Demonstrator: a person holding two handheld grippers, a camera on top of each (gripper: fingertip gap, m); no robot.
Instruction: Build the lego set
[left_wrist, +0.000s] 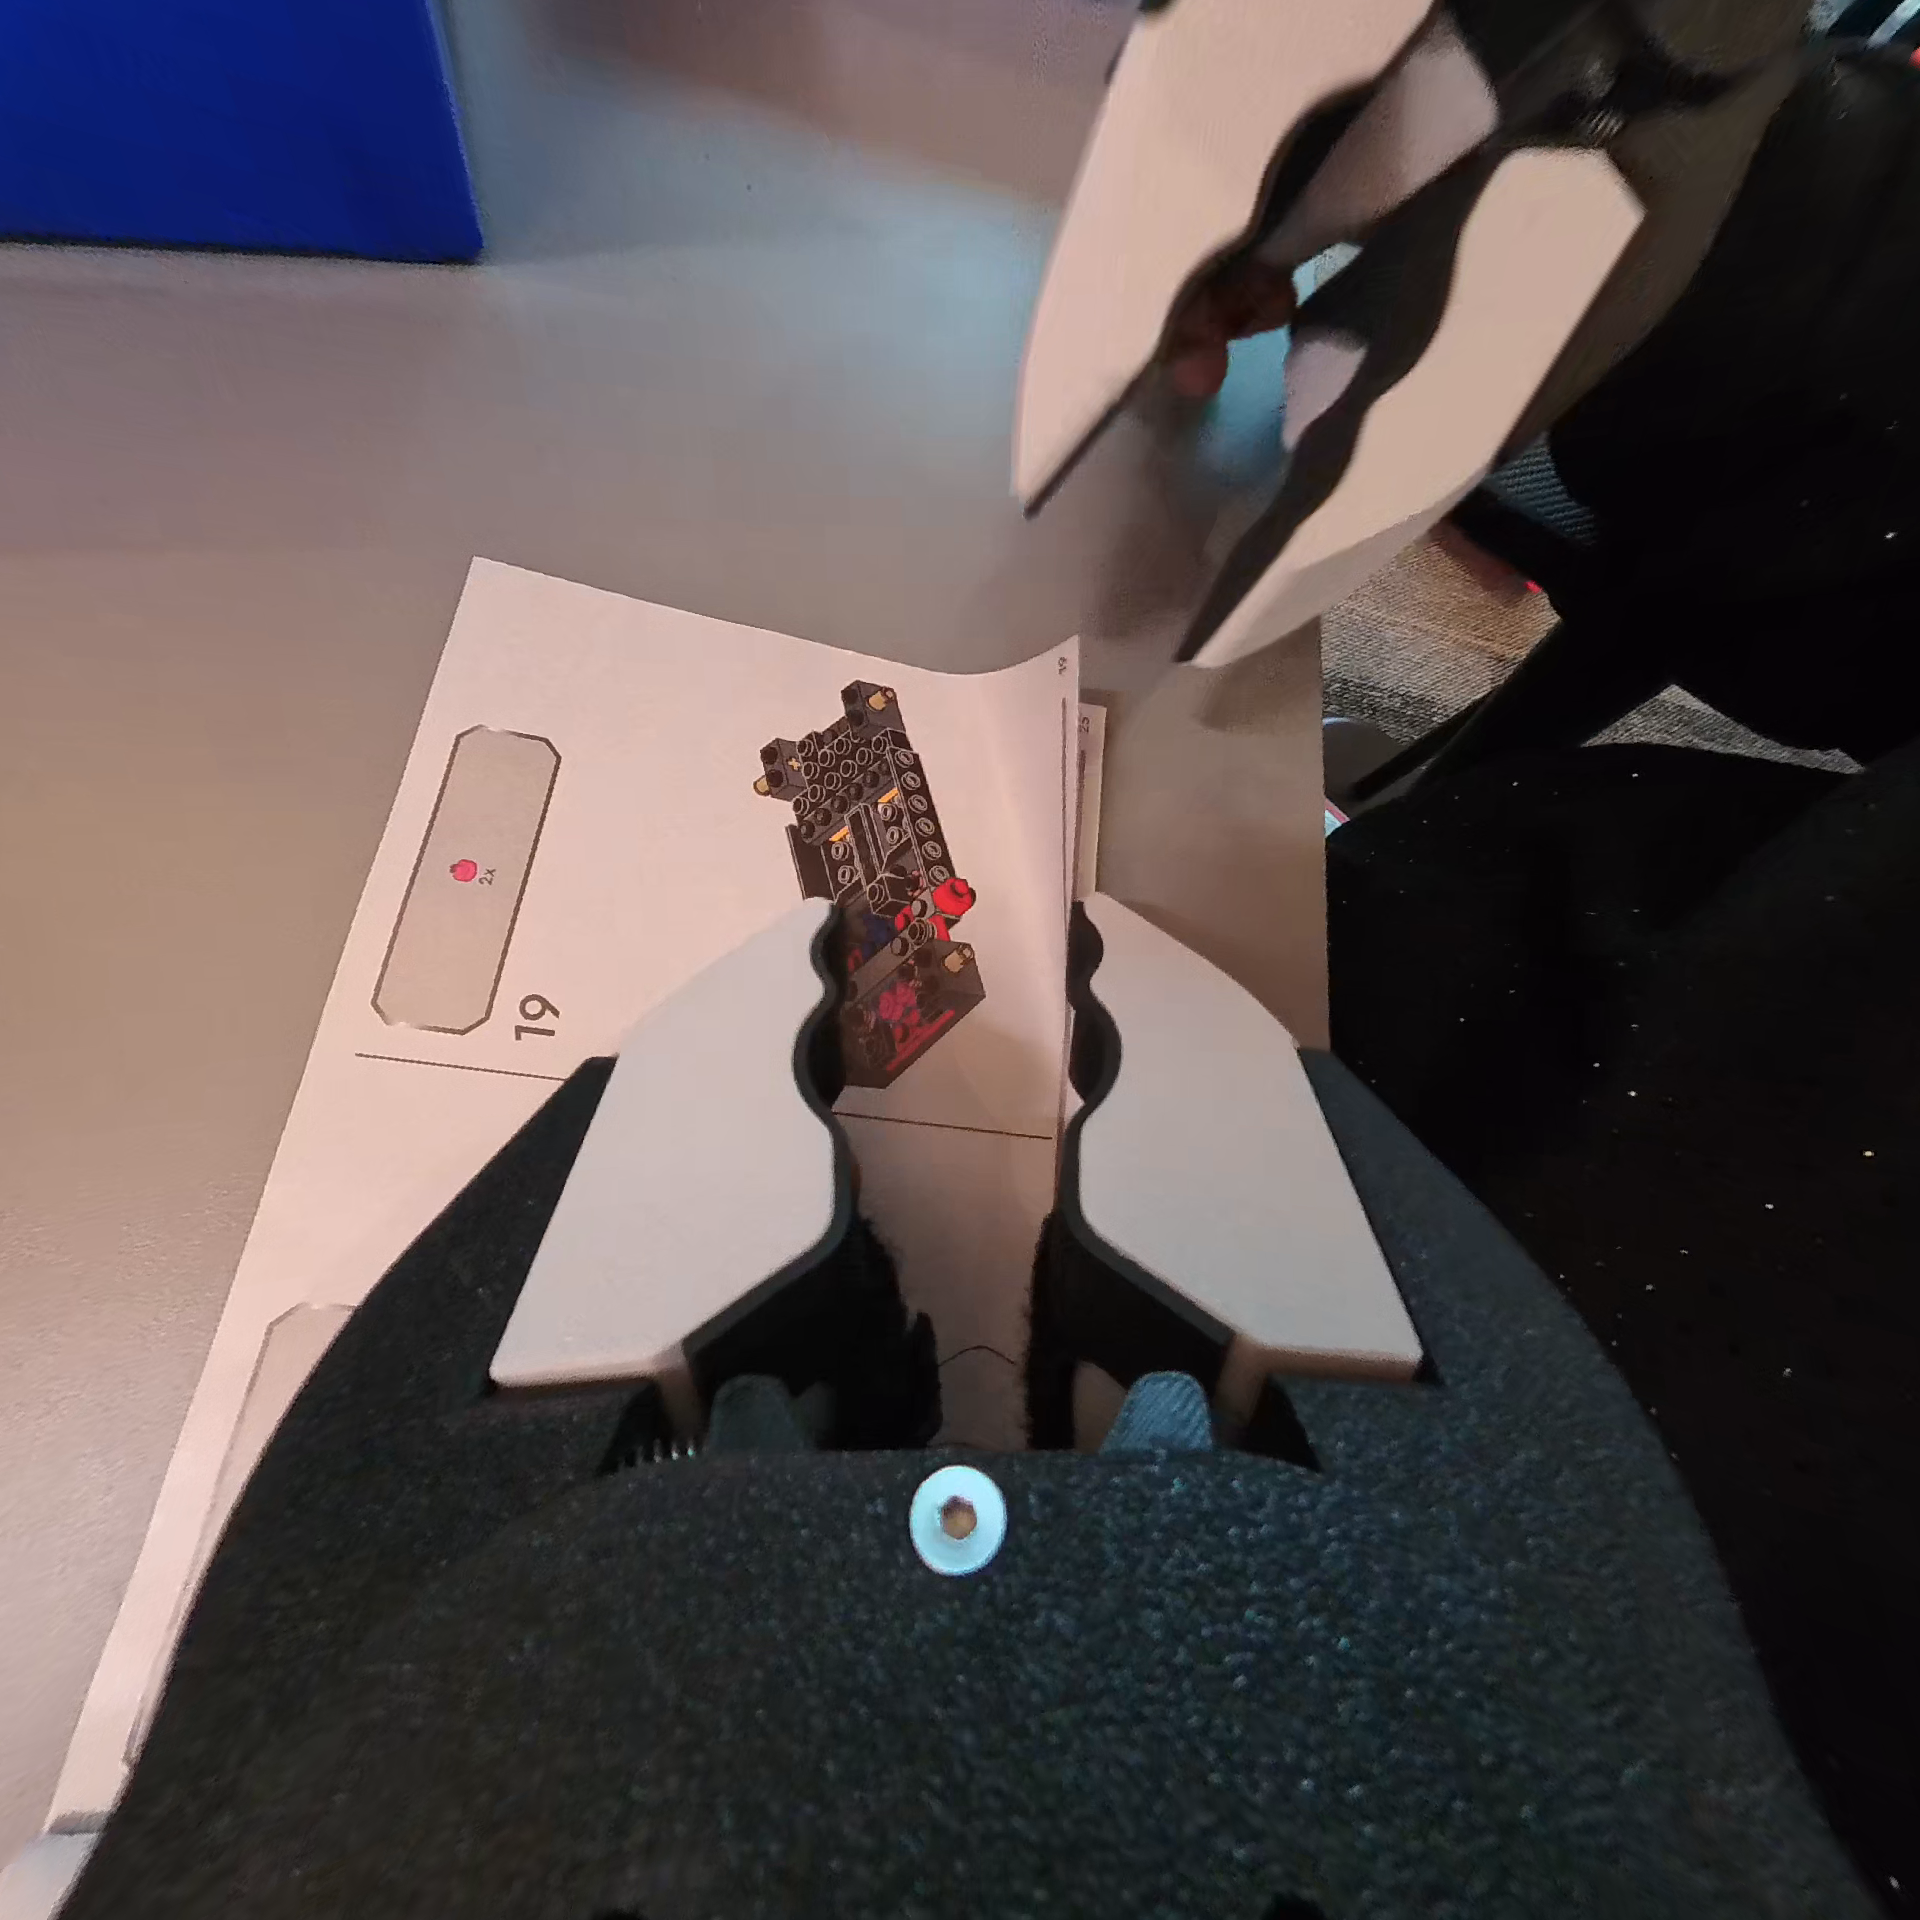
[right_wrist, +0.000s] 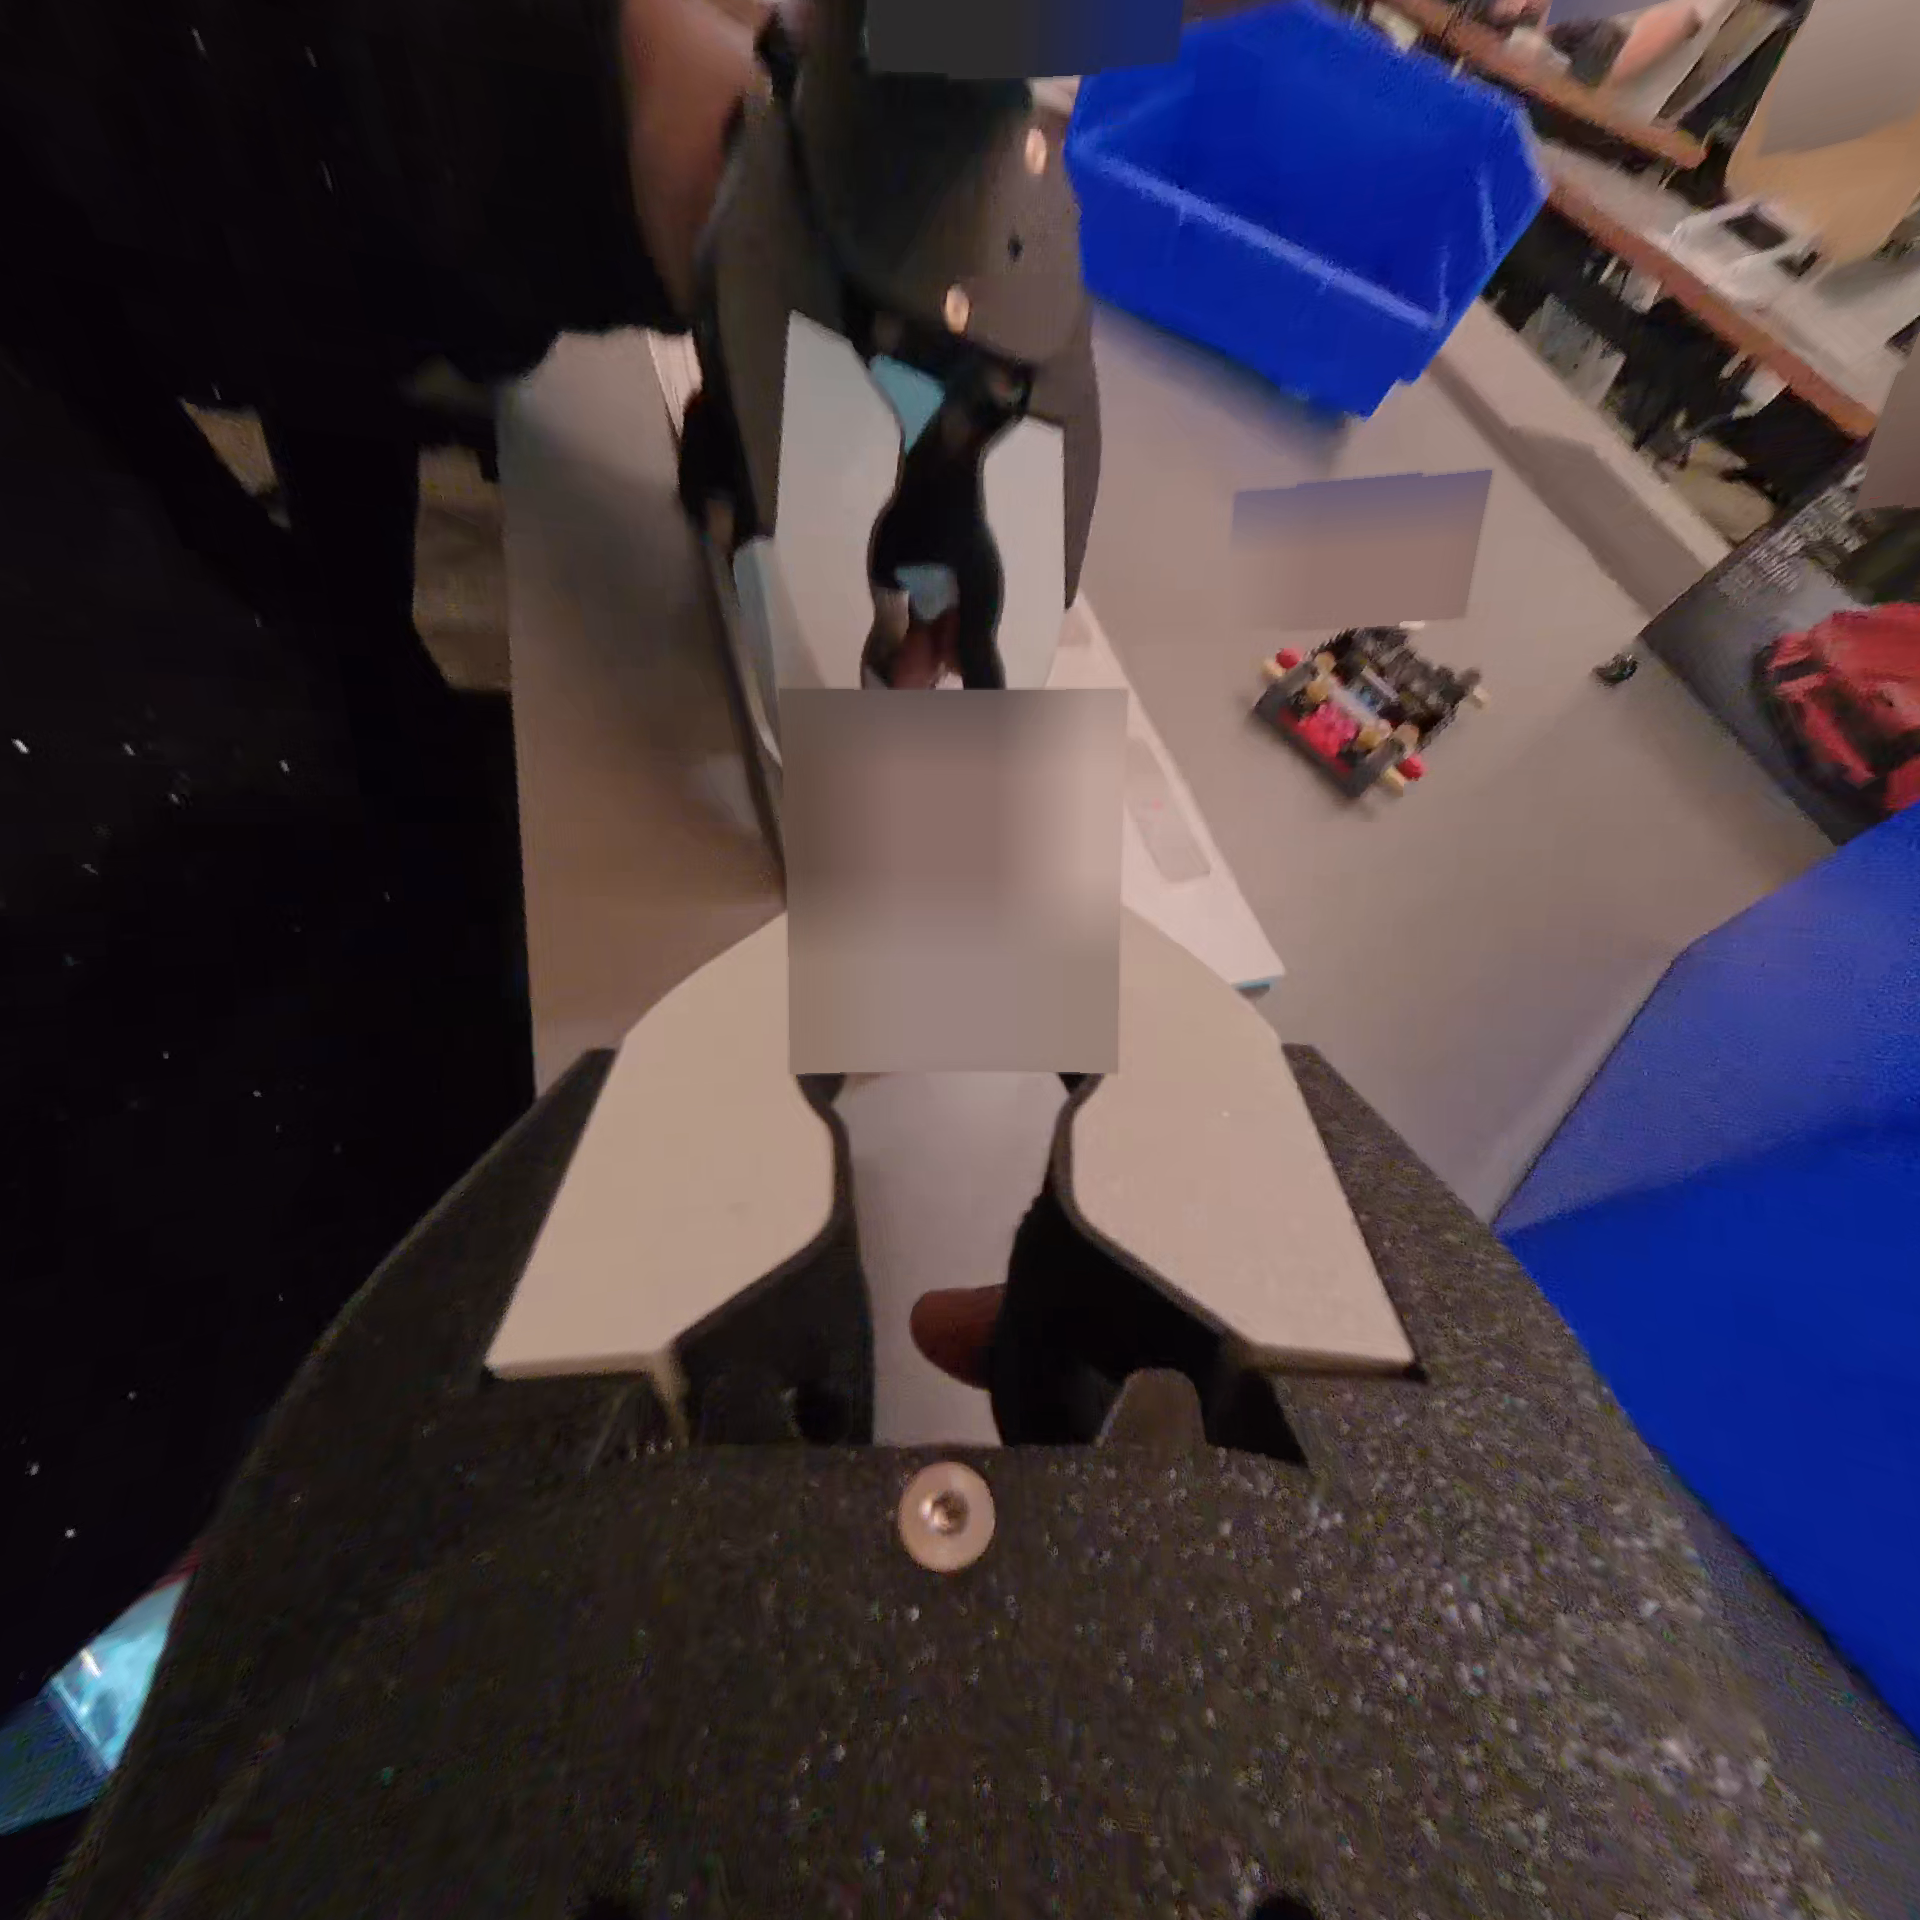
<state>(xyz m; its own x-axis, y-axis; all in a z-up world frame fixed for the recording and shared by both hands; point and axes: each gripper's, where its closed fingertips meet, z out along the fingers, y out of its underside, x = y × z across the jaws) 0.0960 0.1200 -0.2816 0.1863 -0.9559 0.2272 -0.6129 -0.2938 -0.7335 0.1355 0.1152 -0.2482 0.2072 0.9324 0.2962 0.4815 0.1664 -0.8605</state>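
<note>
Claw-wise, the left claw (left_wrist: 951, 997) hangs spread over the instruction booklet (left_wrist: 665, 790); the right claw (right_wrist: 951, 1039) looks spread too, though a blur hides its tips. The half-built model (right_wrist: 1361, 707) sits apart on the table (right_wrist: 1455, 935). Hold the page flat to read it.

A workshop: blue parts bins (right_wrist: 1299, 208) on grey worktable (right_wrist: 1403, 935), long benches (right_wrist: 1662, 208) behind.

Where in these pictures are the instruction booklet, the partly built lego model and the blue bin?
instruction booklet (left_wrist: 665, 790): left wrist view, on the open page's blank area.
partly built lego model (right_wrist: 1361, 707): right wrist view, on its dark middle.
blue bin (right_wrist: 1278, 229): right wrist view, on its near side wall.
</note>
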